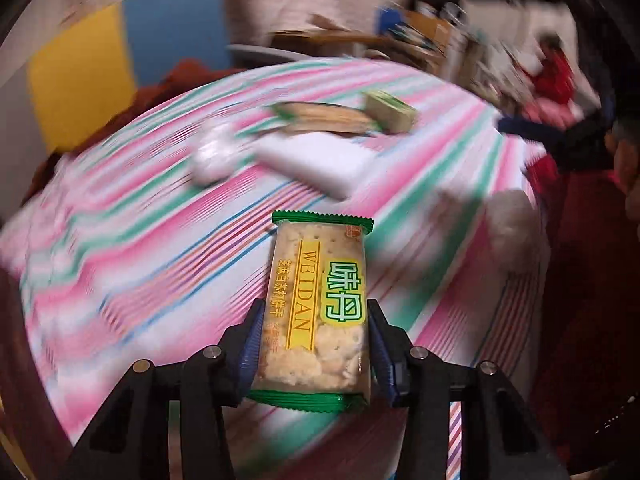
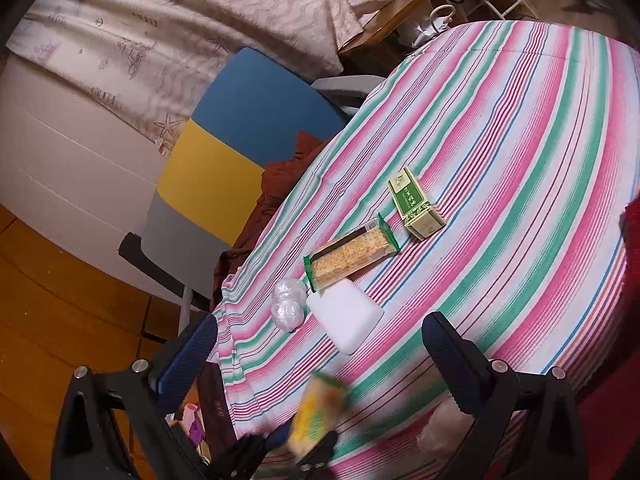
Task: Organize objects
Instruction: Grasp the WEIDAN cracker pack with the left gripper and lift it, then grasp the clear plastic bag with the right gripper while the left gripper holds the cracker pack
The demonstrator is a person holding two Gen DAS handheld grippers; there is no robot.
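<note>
Left gripper [image 1: 316, 344] clamped on a WEIDAN cracker packet [image 1: 316, 312], held clear above the striped cloth [image 1: 140, 260]. On the cloth, left to right: plastic wad [image 2: 287, 309], white block [image 2: 347, 317], long cracker pack [image 2: 352, 254], green box [image 2: 416, 203]. Right gripper [image 2: 320, 354] spread wide, holding nothing.

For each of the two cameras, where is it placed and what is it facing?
Left wrist: on the left gripper, facing across the striped tablecloth; its fingers clamp a green-edged cracker packet.
Right wrist: on the open right gripper, looking down over the table edge; the blurred left gripper appears below.
Shared: held packet, white rectangular block, green box.
</note>
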